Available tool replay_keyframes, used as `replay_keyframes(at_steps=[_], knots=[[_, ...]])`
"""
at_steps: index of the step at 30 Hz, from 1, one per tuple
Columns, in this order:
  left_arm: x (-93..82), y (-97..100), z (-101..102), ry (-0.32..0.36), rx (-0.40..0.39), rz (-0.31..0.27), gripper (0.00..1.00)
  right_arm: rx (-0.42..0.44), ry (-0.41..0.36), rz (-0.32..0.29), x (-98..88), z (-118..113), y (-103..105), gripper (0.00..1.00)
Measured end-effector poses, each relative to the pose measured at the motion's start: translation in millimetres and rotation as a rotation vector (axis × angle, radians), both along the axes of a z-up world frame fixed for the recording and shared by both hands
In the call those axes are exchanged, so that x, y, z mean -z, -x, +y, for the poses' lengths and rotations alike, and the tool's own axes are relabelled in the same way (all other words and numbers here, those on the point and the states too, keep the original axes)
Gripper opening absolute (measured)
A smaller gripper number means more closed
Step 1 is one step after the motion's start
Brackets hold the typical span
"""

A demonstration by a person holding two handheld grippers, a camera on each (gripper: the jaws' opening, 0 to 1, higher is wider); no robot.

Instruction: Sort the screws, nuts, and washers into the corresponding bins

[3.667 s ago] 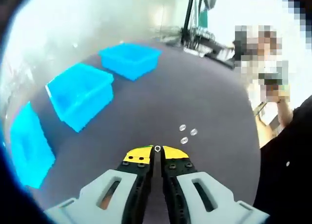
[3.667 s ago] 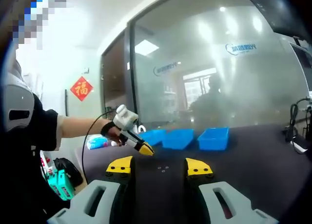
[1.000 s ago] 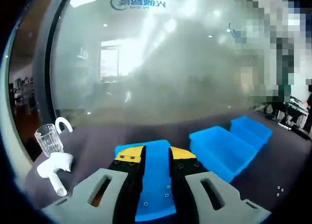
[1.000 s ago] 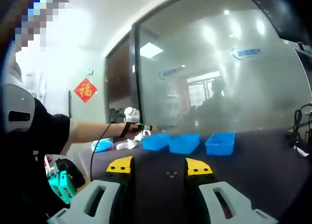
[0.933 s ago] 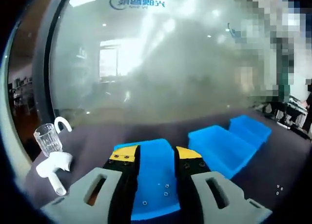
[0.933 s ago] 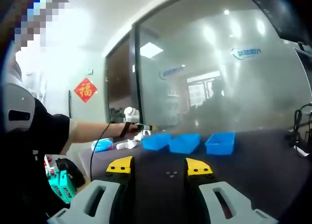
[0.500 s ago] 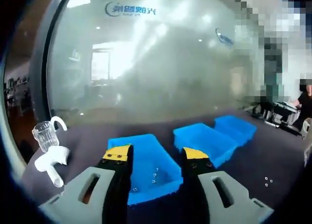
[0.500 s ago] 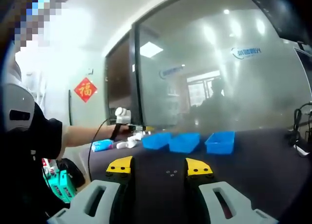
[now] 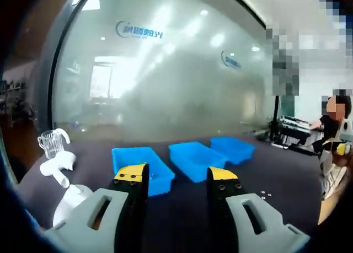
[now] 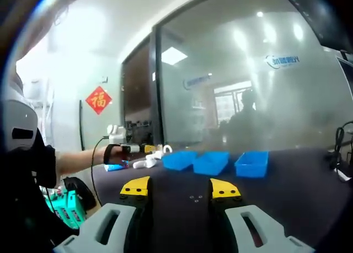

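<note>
Hardware left to sort is tiny: a few small bright pieces [image 9: 263,195] lie loose on the dark table [image 9: 287,170], just right of the left gripper's right jaw in the left gripper view, and the same little cluster [image 10: 194,197] sits between the right gripper's jaws in the right gripper view. Whether they are nuts, washers or screws is too small to tell. Such parts should be light, hard and smooth, so they would likely skid or flip rather than bend; the surest hold is probably across the outer edges of one piece with the very jaw tips, pressed low to the table, one piece at a time.

Three blue bins stand in a row well apart from the loose pieces: the near bin [image 9: 140,167], the middle bin [image 9: 193,159] and the far bin [image 9: 233,149]. Small specks show inside the near bin, though their kind cannot be made out. A glass cup [image 9: 51,144] and white plastic pieces [image 9: 60,167] sit to the left of the bins.

Left gripper [image 9: 177,176] is raised above the table with jaws wide apart, holding and touching nothing. Right gripper [image 10: 180,188] is likewise parted wide and empty, hovering short of the cluster. The left gripper also appears far off in the right gripper view, near the bins [image 10: 218,161]
</note>
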State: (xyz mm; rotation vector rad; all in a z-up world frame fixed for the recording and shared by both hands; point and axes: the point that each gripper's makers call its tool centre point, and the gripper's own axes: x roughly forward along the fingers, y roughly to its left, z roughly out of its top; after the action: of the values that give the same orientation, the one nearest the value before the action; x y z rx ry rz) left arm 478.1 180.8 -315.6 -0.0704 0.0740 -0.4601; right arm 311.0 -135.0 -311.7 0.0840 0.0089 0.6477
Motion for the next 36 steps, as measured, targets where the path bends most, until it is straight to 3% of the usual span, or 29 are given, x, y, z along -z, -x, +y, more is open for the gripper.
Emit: replay_keyframes(at_steps=[13, 17, 29, 36], knots=[[4.8, 85.1, -2, -0.005, 0.138, -0.047, 0.43, -0.006, 0.003, -0.004, -2.4, -2, -7, 0.36], [10.1, 112.5, -2, -0.054, 0.171, -0.055, 0.44, -0.001, 0.008, -0.003, -1.6, -4, -8, 0.36], [21.3, 156.9, 1, -0.063, 0.235, -0.018, 0.43, 0.002, 0.014, -0.004, -0.6, -3, -10, 0.36], [24.8, 170.4, 1, -0.088, 0.255, -0.016, 0.43, 0.004, 0.016, -0.007, -1.1, -3, -10, 0.36]])
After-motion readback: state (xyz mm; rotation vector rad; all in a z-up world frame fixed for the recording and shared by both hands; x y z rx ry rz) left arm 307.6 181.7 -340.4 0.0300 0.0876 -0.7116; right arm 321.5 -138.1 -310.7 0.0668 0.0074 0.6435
